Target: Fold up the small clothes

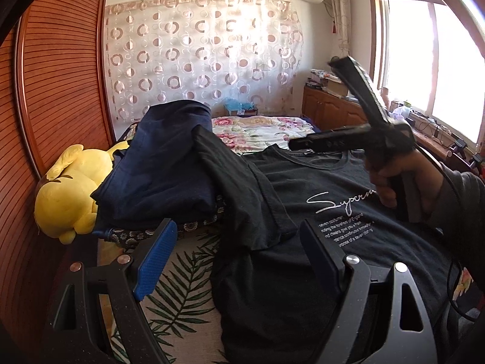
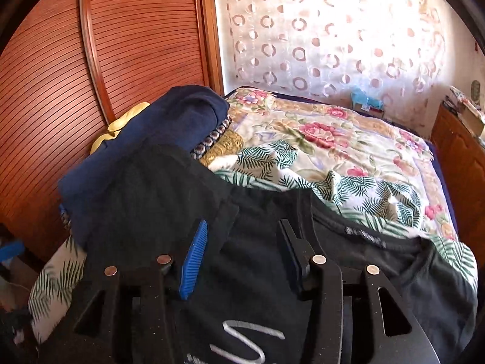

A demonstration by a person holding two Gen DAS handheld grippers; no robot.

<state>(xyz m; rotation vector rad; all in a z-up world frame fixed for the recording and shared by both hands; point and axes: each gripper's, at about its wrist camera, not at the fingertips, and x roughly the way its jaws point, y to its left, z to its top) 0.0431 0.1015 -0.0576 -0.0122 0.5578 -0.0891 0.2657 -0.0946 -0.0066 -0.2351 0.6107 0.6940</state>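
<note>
A black T-shirt with white script lies face up on the bed, its left sleeve draped over a folded navy garment. My left gripper is open and empty, hovering over the shirt's left side. My right gripper is open and empty above the shirt near its collar. In the left wrist view the right gripper shows at the right, held in a hand, its fingers spread wide.
A yellow plush toy lies at the bed's left edge by the wooden wardrobe. The floral and leaf-print bedspread stretches behind. A wooden cabinet and window stand at the right.
</note>
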